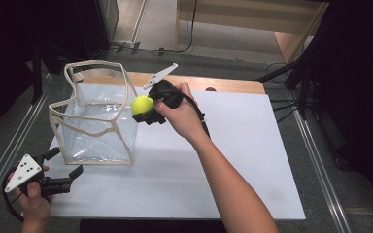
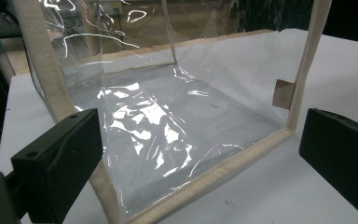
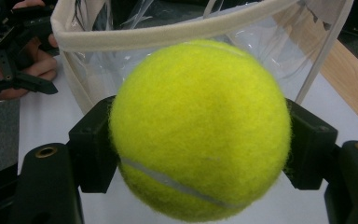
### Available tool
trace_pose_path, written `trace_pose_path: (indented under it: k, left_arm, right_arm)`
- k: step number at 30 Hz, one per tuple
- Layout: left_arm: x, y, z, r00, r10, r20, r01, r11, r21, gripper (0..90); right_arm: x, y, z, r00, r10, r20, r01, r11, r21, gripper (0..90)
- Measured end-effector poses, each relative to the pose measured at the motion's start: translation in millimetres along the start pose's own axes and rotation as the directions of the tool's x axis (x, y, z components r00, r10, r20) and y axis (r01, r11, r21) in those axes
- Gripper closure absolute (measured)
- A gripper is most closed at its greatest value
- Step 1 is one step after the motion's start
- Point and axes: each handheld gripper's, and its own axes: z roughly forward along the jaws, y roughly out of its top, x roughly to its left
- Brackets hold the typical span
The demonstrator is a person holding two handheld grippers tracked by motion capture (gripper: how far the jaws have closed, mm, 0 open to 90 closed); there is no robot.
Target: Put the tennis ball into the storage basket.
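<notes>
Right hand-held gripper [image 1: 148, 112] clenched on a tennis ball [image 1: 142, 104], jaws pressing its two sides; the right gripper view confirms both pads seated against the felt [image 3: 200, 130]. Ball held in the air just beside the top rim of a clear plastic bag [image 1: 97, 116] with cream fabric edging, at the bag's right-hand upper edge, not yet over the opening. Bag stands upright and open on the white surface [image 1: 233, 160], looks empty inside.

Left hand-held gripper [image 1: 63, 170] released, jaws apart, low near the bag's front bottom corner, touching nothing. Left gripper view looks through the clear front wall [image 2: 168, 126] to the bare bag floor.

Risks, as judged:
- Rim is soft and wavy. If the ball or jaws catch it on the way over, the bag could fold or tip, since nothing steadies it.
- Letting go too early would drop the ball on the rim, and it may bounce outward and roll off the surface.
- A dropped ball could bounce off the bag floor and shift the light bag.
</notes>
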Motion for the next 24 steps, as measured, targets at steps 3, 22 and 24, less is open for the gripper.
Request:
trace_pose_path:
  k: [3, 22, 24]
  left_arm:
    - [-0.2, 0.3, -0.6, 1.0, 0.004, -0.004, -0.004, 1.0, 0.001, 0.0]
    - [0.0, 0.3, -1.4, 1.0, 0.003, -0.004, -0.003, 1.0, -0.002, 0.0]
    - [0.2, 0.3, -1.4, 1.0, 0.002, -0.004, -0.002, 1.0, -0.003, 0.0]
  right_arm:
    - [0.6, 2.6, -1.7, 1.0, 0.001, 0.001, -0.001, 1.0, 0.0, 24.0]
    - [3.0, 17.2, -10.2, 0.9998, -0.019, 0.005, 0.019, 1.0, -0.008, 24.0]
    - [3.1, 18.5, -11.2, 0.9998, -0.02, 0.002, 0.02, 1.0, -0.009, 24.0]
